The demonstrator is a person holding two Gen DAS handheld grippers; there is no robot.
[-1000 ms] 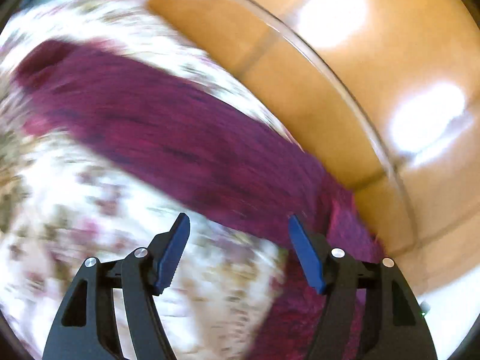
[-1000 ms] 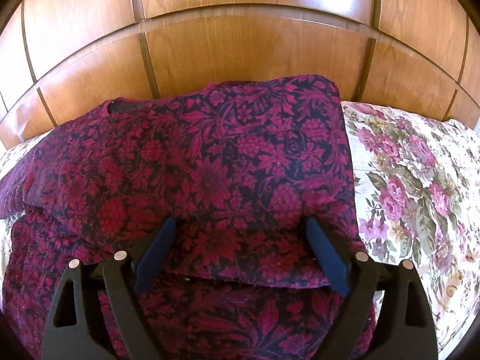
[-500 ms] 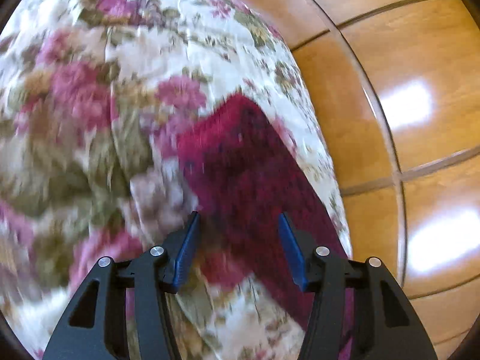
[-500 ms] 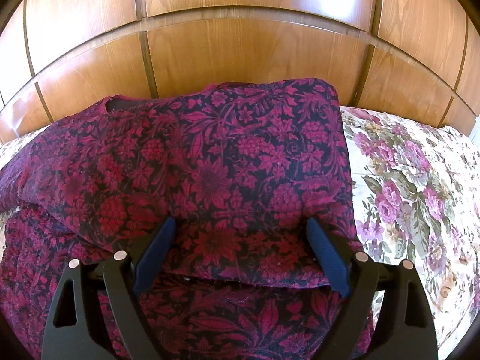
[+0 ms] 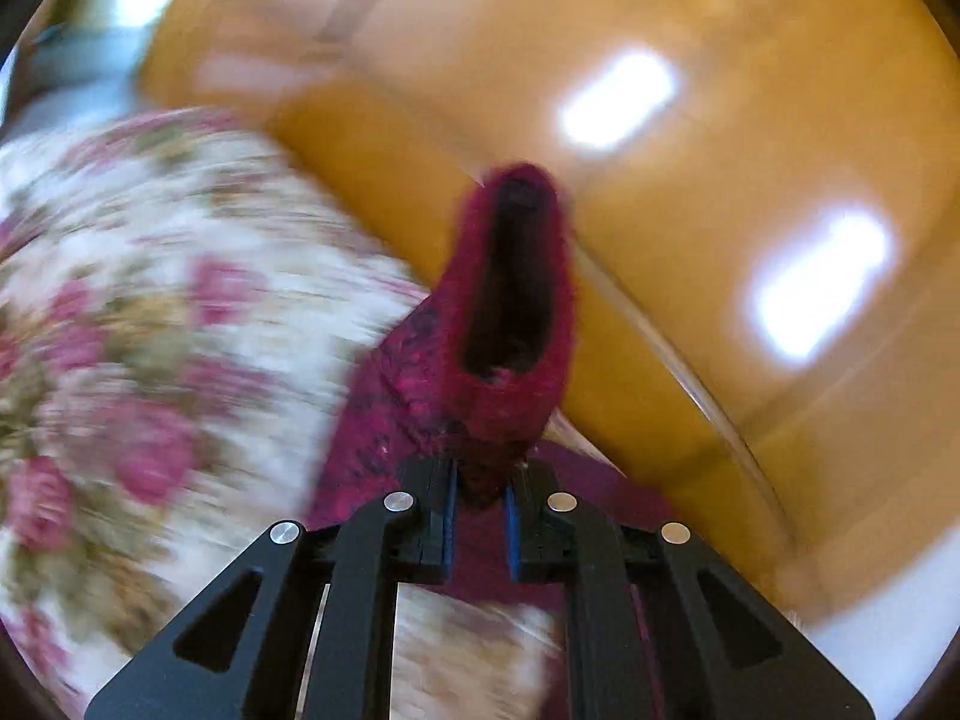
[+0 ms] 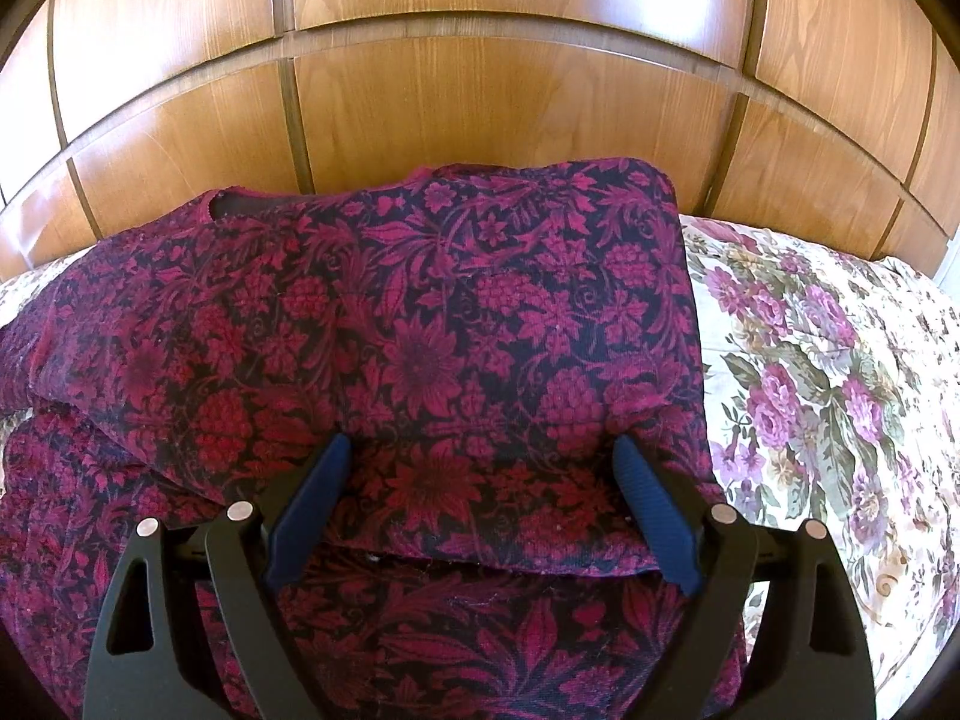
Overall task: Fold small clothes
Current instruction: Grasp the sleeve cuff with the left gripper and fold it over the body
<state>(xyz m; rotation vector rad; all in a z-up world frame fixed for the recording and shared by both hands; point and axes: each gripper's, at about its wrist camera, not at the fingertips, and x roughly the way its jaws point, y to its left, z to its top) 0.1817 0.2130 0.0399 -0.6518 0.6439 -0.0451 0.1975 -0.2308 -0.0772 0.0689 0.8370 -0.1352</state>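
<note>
Sweater [image 6: 420, 360] lies part-folded across the floral bedspread [image 6: 840, 396], filling the middle of my right view; its sleeve [image 5: 510, 324] stands pinched in my left gripper [image 5: 478, 519] at lower centre. That thin pinch could slip, I judge, dropping the fold crooked. My right gripper [image 6: 480, 510] hovers wide, holding nothing. Left view is smeared; the cuff's far end is unclear.

crimson floral top [image 6: 456, 348] | partly folded | on floral bedspread [image 6: 840, 372]
</note>
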